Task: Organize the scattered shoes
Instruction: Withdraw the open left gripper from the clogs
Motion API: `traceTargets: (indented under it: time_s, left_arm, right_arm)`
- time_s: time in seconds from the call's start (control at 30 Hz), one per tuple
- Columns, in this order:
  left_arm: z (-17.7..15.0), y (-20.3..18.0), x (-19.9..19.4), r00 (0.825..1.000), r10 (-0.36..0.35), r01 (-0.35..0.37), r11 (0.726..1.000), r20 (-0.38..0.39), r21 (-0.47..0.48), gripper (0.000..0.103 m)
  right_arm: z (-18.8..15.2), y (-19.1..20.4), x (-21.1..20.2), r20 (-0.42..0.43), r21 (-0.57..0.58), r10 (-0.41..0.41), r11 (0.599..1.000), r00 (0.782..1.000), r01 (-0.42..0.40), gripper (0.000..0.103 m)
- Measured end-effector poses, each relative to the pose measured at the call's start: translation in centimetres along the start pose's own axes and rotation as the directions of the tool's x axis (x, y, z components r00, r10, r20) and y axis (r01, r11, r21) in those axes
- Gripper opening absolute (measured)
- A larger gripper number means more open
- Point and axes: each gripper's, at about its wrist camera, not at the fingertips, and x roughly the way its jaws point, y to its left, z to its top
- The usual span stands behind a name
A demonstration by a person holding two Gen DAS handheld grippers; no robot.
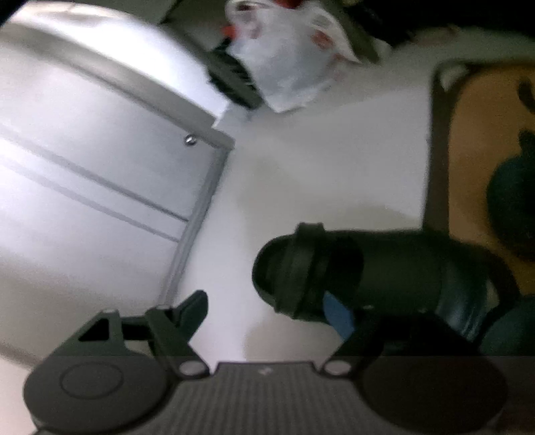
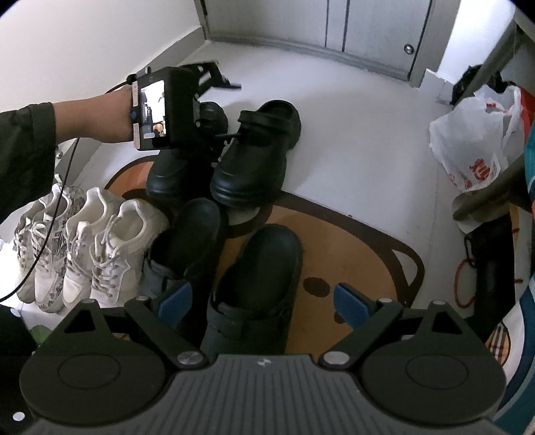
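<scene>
Two black strap shoes lie side by side at the mat's far edge. One strap shoe (image 2: 257, 157) is in full view; the other (image 2: 174, 174) is partly under my left gripper (image 2: 230, 110), which a hand holds open over their heels. In the blurred left wrist view, my left gripper (image 1: 267, 308) is open, and its blue right pad (image 1: 337, 314) is against a black strap shoe (image 1: 351, 267). My right gripper (image 2: 262, 301) is open low over a black clog (image 2: 254, 277), whose heel lies between the fingers. A second clog (image 2: 187, 241) lies just left of it.
White sneakers (image 2: 100, 251) and patterned sneakers (image 2: 43, 241) stand in a row at the left. The orange mat (image 2: 334, 251) has a brown border. A white plastic bag (image 2: 474, 147) sits at the right, and grey cabinet doors (image 2: 367, 26) close the far side.
</scene>
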Motion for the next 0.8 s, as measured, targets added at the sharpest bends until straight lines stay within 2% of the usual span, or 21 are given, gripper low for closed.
traceTargets:
  time_s: [0.3, 0.37, 0.47, 0.7, 0.77, 0.8]
  left_arm:
    - [-2.5, 1.3, -7.3, 1.000, 0.003, -0.006, 0.987, -0.019, -0.160, 0.079]
    - [-3.4, 1.6, -9.9, 0.999, 0.021, -0.028, 0.979, -0.037, -0.202, 0.080]
    - [-4.6, 1.9, -12.6, 0.999, 0.013, -0.024, 0.961, -0.043, -0.276, 0.081]
    - [-7.6, 3.3, -20.2, 0.998, -0.011, -0.020, 0.889, -0.066, -0.458, 0.085]
    - [-8.5, 3.8, -22.3, 0.998, -0.001, -0.033, 0.861, -0.065, -0.508, 0.086]
    - [-9.0, 4.3, -23.5, 0.998, 0.002, -0.040, 0.836, -0.069, -0.547, 0.086]
  right_arm:
    - [0.0, 1.4, -0.8, 0.054, -0.102, -0.025, 0.994, 0.998, 0.030, 0.095]
    - [0.0, 1.8, -0.9, 0.066, -0.126, -0.030, 0.991, 0.997, 0.038, 0.095]
    - [0.0, 2.3, -1.2, 0.084, -0.162, -0.037, 0.986, 0.996, 0.050, 0.095]
    - [0.1, 3.6, -2.3, 0.126, -0.223, -0.043, 0.972, 0.991, 0.071, 0.095]
    - [0.1, 4.1, -3.5, 0.141, -0.210, -0.034, 0.976, 0.989, 0.064, 0.095]
    - [0.1, 4.4, -4.1, 0.149, -0.209, -0.031, 0.976, 0.988, 0.062, 0.095]
